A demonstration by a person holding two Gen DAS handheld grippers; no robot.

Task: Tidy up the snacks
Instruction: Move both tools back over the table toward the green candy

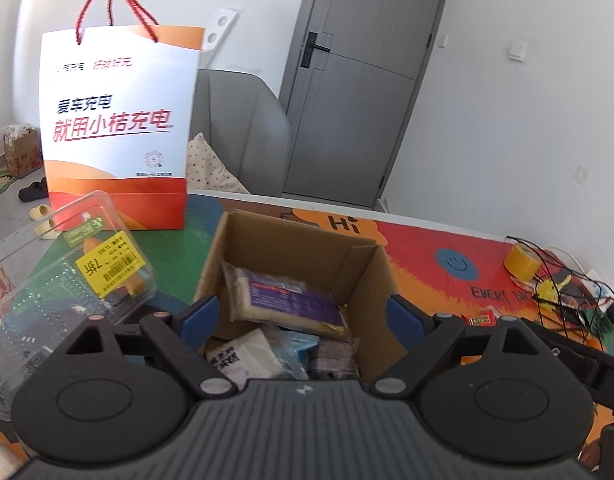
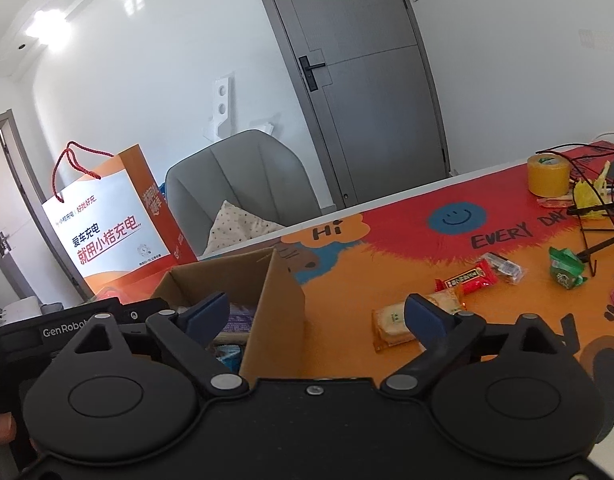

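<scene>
Left gripper (image 1: 303, 312) hung over the cardboard box (image 1: 307, 256) w/ jaws spread, nothing held; snack packets (image 1: 291, 300) lay inside. Right gripper (image 2: 317, 312) was likewise spread & empty, beside the box's right wall, near a biscuit pack (image 2: 393, 326) on the mat (red candy (image 2: 473, 280) farther right).

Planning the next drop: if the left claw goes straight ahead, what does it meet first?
Probably the snacks inside the open box; the open left claw points down into it, though depth is unclear.

Paper bag (image 1: 115, 120), tape roll (image 2: 548, 175), grey door (image 1: 359, 80).
</scene>
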